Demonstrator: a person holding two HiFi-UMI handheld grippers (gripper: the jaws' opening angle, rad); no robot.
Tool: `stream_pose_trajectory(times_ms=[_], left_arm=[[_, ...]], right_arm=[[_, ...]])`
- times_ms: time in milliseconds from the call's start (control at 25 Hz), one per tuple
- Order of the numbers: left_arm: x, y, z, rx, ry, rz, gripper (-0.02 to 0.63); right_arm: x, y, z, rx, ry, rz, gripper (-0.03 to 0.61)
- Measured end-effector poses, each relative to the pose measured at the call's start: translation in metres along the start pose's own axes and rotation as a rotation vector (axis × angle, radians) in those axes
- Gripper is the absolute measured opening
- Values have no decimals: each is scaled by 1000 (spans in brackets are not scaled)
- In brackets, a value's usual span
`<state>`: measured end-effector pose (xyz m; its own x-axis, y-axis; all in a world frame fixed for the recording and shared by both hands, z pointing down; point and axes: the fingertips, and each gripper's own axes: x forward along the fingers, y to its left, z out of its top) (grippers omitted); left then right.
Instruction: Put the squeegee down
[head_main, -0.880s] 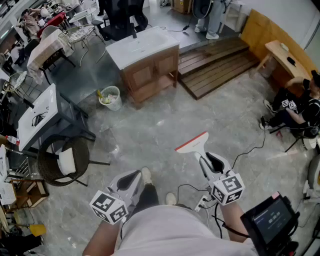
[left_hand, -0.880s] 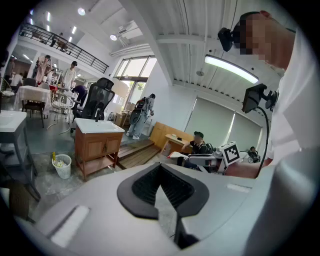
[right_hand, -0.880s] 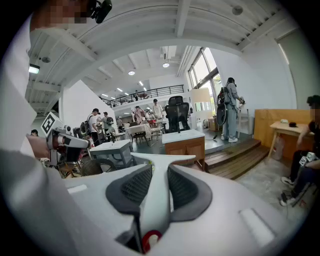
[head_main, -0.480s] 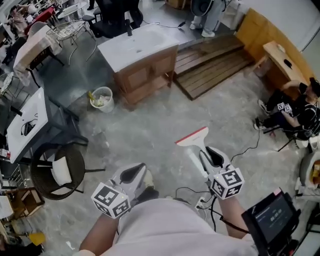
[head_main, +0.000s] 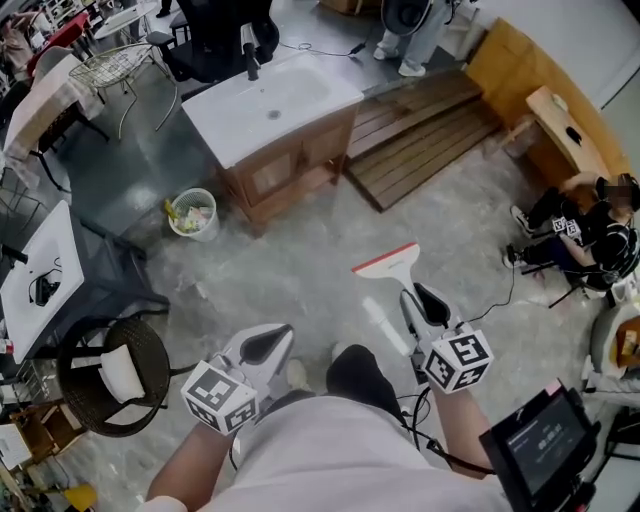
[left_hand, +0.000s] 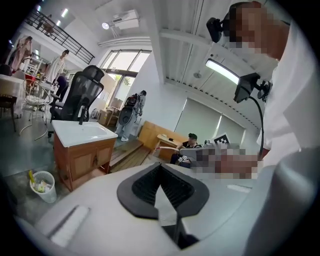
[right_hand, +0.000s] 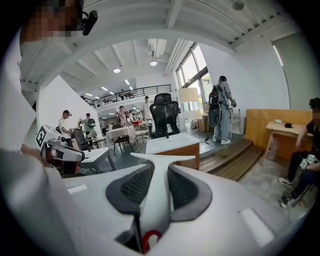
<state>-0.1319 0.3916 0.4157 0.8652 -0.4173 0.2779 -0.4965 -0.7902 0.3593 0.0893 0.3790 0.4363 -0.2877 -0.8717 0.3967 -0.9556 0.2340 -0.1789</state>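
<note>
The grey stone floor (head_main: 290, 265) takes up most of the room. On it, at about eleven o'clock from the person, stands the wooden vanity (head_main: 285, 165) with its white basin top. A slatted wooden platform (head_main: 425, 125) lies at one o'clock, just beside the vanity. A wicker chair (head_main: 100, 375) sits down at nine o'clock, and a small waste bin (head_main: 193, 213) at ten, near the vanity's left corner. Someone is sitting on the floor at three o'clock, well apart from all this.

The person holds both tools low in front of the body. The left gripper (head_main: 262, 345), at seven o'clock, has its jaws pressed together with nothing between them. The right gripper (head_main: 425, 302), at five o'clock, is pinching the white handle of the squeegee (head_main: 385, 264). Its red-edged blade points out toward twelve o'clock and hangs in the air above the floor, touching nothing else.

So the squeegee looks to be in the carrying stage, not yet set down. I'd guess the vanity top is where it goes, though the floor is possible; nothing here settles that. The next move calls for bringing the right hand over the chosen surface and lowering it until blade and handle both rest. Only then should the jaws spread, so it doesn't drop or clatter.
</note>
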Motion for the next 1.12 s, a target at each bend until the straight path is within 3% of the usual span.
stream_pose_trajectory(times_ms=[280,720,920,1120], left_arm=[[70,66,38,-13,-5,50,3],[214,151,162,49,-65,196,3],[239,188,183,18,-74,230,3],[253,246,190,7,-85,215,3]], right_arm=[[91,-60,41,-27,-12,22,107],[241,-197,143,-90,-16,142,107],[298,-232,154,-66,8,132,107],[375,-238,175,-64,-1,113,107]])
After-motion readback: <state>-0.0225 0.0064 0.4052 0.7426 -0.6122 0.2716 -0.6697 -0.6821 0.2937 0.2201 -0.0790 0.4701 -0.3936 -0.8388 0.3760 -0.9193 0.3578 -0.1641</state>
